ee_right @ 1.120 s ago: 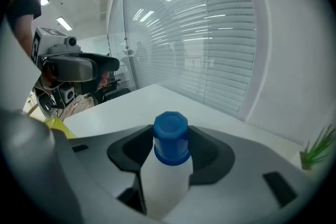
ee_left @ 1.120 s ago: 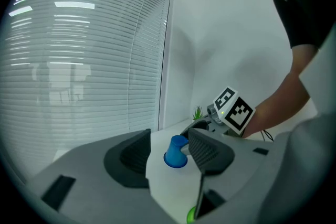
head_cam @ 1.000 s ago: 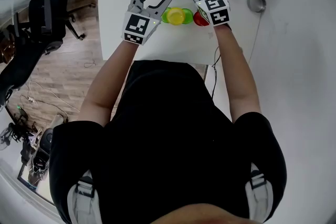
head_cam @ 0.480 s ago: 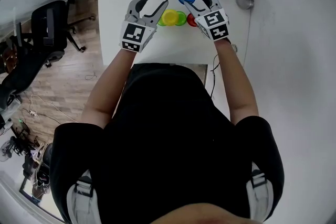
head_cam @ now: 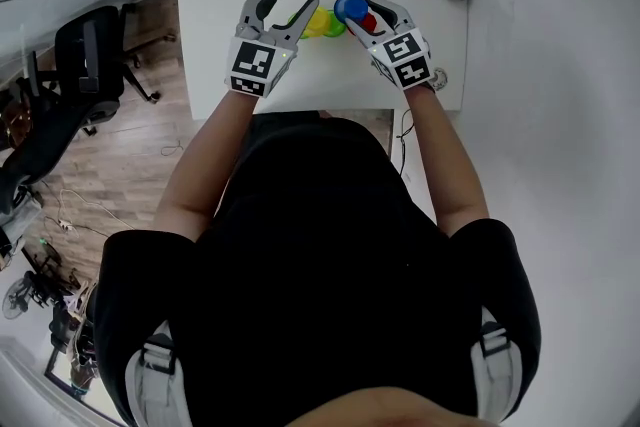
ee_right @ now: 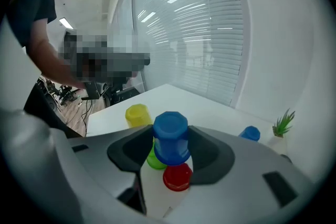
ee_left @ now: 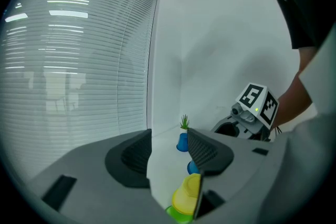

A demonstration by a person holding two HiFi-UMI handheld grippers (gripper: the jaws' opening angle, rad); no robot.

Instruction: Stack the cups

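Two cups, green (ee_right: 153, 159), red (ee_right: 177, 177), under right claw (ee_right: 170, 150) gripping blue cup (ee_right: 170, 134).

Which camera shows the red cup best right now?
The right gripper view: the red cup stands in plain sight below the held blue cup. The head view shows a sliver; the left gripper view shows none.

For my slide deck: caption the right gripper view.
Right gripper holds a blue cup near a red cup, green cup and yellow cup.
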